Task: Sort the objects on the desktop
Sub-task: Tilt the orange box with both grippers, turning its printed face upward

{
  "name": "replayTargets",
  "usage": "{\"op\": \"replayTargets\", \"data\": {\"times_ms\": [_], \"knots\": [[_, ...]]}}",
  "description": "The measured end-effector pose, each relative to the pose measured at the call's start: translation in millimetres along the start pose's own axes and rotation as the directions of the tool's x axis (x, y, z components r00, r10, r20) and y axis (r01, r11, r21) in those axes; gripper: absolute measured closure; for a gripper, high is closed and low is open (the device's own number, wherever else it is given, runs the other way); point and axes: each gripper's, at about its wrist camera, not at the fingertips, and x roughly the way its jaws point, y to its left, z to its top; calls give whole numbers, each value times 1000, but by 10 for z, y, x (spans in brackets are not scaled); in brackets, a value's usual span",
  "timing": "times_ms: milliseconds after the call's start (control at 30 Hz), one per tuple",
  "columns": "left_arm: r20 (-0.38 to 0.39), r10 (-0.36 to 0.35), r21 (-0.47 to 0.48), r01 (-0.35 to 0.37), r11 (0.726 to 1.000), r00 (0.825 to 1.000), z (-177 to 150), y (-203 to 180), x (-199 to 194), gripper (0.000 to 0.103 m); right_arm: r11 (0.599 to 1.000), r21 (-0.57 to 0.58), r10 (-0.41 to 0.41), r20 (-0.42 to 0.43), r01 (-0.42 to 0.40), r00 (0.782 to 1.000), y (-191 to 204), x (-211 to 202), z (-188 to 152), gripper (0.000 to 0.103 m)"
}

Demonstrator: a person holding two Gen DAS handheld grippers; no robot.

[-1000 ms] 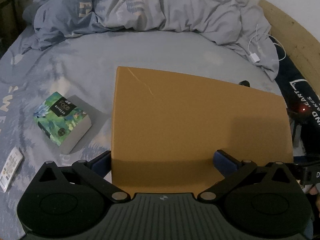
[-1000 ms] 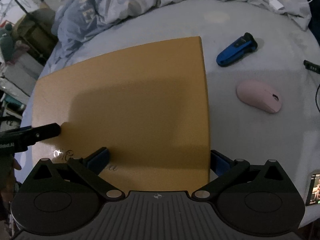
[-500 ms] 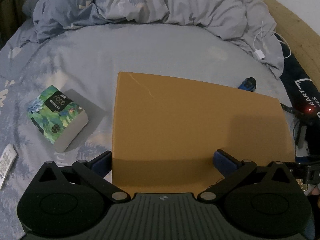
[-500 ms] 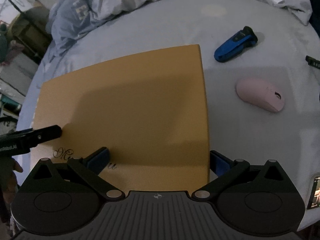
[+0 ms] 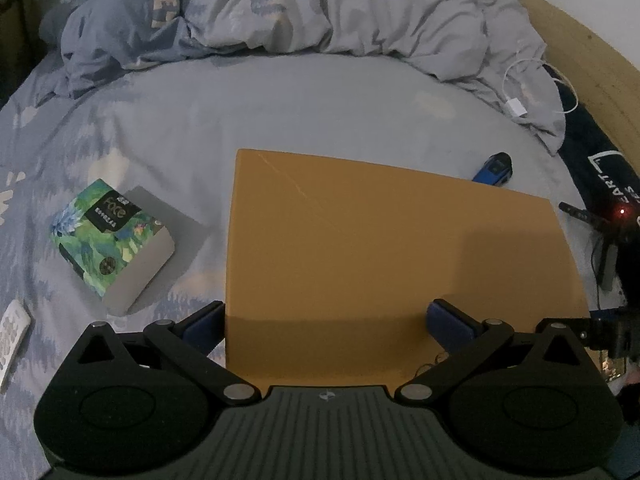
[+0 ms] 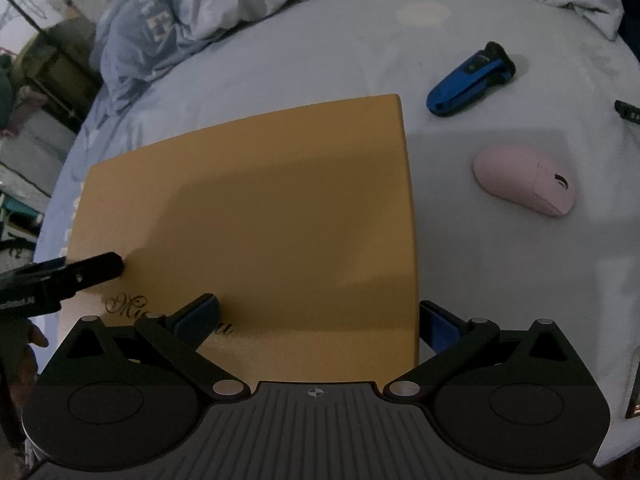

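A flat tan cardboard box [image 5: 380,248] [image 6: 260,220] fills the middle of both views over the blue-grey bed sheet. My left gripper [image 5: 328,320] is open at its near left corner, with one finger outside the left edge and the other over the top face. My right gripper [image 6: 316,316] is open at the near right corner, one finger outside the right edge and the other on top by the script lettering. A finger [image 6: 80,276] of the left gripper shows at the box's left edge. Whether the box is lifted off the sheet, I cannot tell.
A green tissue pack [image 5: 108,236] and a white remote [image 5: 12,332] lie left of the box. A blue shaver [image 6: 470,80] [image 5: 494,168] and a pink mouse [image 6: 524,186] lie to its right. A rumpled duvet [image 5: 300,8], a white charger cable [image 5: 520,108] and a wooden bed frame [image 5: 592,60] are behind.
The box has come nearer together with both grippers, and its gap to the shaver has grown. In the left wrist view the shaver has emerged from behind its far edge.
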Motion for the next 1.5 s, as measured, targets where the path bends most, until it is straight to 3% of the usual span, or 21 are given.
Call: {"op": "replayTargets", "data": {"times_ms": [333,633,900,1200,1500], "knots": [[76,12,69,-17,997,997,-117,-74,-3,0,999,-24,-35,15,36,999,14,97,-66,0],[93,2,57,-7,998,996,-172,-53,-31,0,997,-51,-50,39,52,998,44,58,-155,0],[83,-22,18,20,1000,996,-360,101,-179,0,1000,-20,16,53,-15,998,-102,-18,-247,0],[84,-22,43,18,999,996,-615,12,-323,0,997,14,71,40,-72,997,-234,36,-463,0],[84,-52,-58,57,997,995,-782,156,-390,0,988,51,143,27,-144,989,-356,14,-679,0]]}}
